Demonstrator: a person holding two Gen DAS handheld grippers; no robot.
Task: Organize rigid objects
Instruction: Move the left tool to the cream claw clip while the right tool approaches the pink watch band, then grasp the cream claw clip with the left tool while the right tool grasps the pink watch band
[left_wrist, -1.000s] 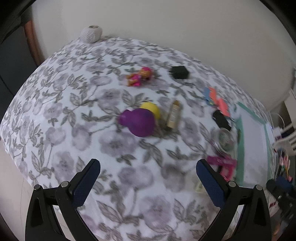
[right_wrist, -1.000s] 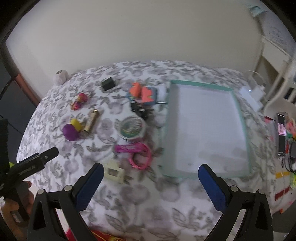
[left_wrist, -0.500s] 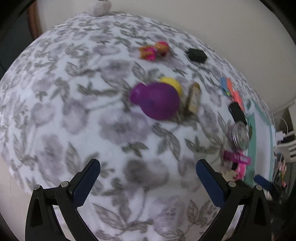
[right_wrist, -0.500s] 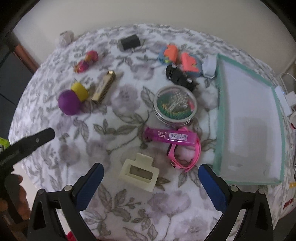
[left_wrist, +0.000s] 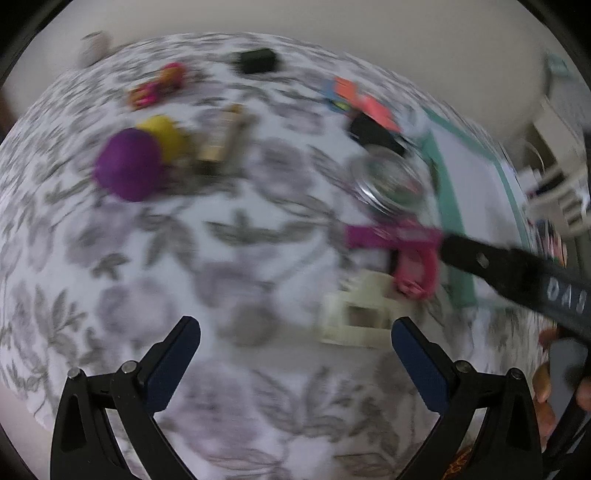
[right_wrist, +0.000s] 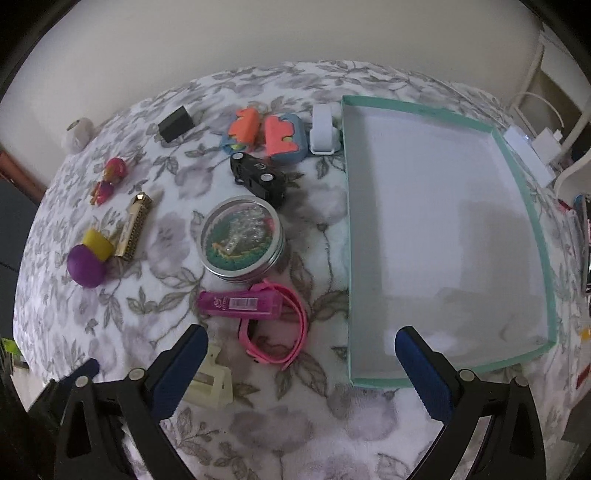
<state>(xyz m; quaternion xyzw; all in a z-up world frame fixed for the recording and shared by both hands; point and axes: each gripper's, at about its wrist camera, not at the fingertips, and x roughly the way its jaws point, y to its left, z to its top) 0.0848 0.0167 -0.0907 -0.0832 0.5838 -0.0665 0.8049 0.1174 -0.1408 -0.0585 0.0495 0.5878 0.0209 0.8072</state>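
Surface under everything is a floral-print cloth (right_wrist: 155, 258); can't tell whether it covers a bed or a table.

Largest item: teal-rimmed tray (right_wrist: 526, 206), white inside, ahead of the right tool (right_wrist: 301, 345) and to its right; the tool's right finger overlaps the tray's near end in that view.

Round clear-lid tin (right_wrist: 243, 240) sits ahead of the right tool, left of the tray.

Black toy car (right_wrist: 258, 177) lies just beyond the tin.

Orange-and-blue toy (right_wrist: 269, 134) lies beyond the car, with a small white object (right_wrist: 324, 129) between it and the tray's far corner.

Pink watch strap (right_wrist: 280, 332) lies directly ahead, between the right tool's fingers. Magenta rectangular case (right_wrist: 240, 302) touches its far side.

Cream hair claw (right_wrist: 212, 380) lies by the right tool's left finger, partly hidden behind it. In the blurred left view the claw (left_wrist: 360, 314) is just ahead of the left tool's (left_wrist: 295, 338) right finger.

Purple-and-yellow toy (right_wrist: 88, 260), far left, touches a gold harmonica-like bar (right_wrist: 135, 227).

Small pink doll (right_wrist: 109, 179) and black box (right_wrist: 176, 123) lie farther back.

Right tool: jaws wide, have just been closing slightly, pads touch nothing.

Left tool: jaws wide, nothing gripped.
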